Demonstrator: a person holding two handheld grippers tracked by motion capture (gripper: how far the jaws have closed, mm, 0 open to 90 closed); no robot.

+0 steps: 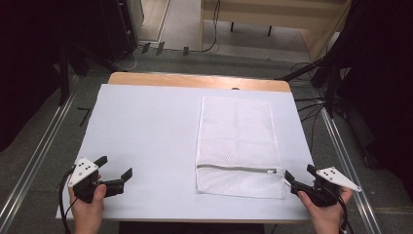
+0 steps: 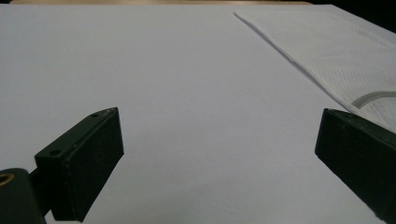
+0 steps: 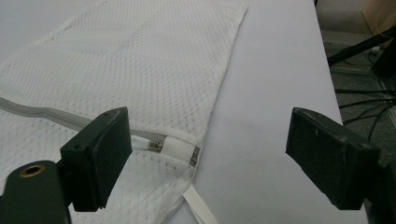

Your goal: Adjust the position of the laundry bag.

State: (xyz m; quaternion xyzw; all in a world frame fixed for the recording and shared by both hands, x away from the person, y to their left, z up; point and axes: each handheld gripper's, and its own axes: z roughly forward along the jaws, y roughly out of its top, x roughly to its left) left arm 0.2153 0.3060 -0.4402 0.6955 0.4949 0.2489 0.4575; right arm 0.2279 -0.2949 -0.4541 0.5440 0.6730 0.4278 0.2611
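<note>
A white mesh laundry bag (image 1: 238, 141) lies flat on the white table top (image 1: 146, 126), right of centre. Its grey zipper (image 1: 238, 168) runs across near the front end. My left gripper (image 1: 116, 165) rests at the front left, open and empty, well apart from the bag. In the left gripper view the bag (image 2: 336, 46) lies off to the right of the wide jaws (image 2: 219, 121). My right gripper (image 1: 298, 171) stands open just beside the bag's front right corner. In the right gripper view the zipper pull (image 3: 156, 145) sits between the jaws (image 3: 208, 116), close to the left one, untouched.
A white strap (image 3: 201, 205) trails from the bag's corner. The table's wooden far edge (image 1: 195, 80) shows beyond the white cover. Metal rails run along the floor on both sides. Cables and dark stands (image 1: 331, 83) crowd the floor at the right.
</note>
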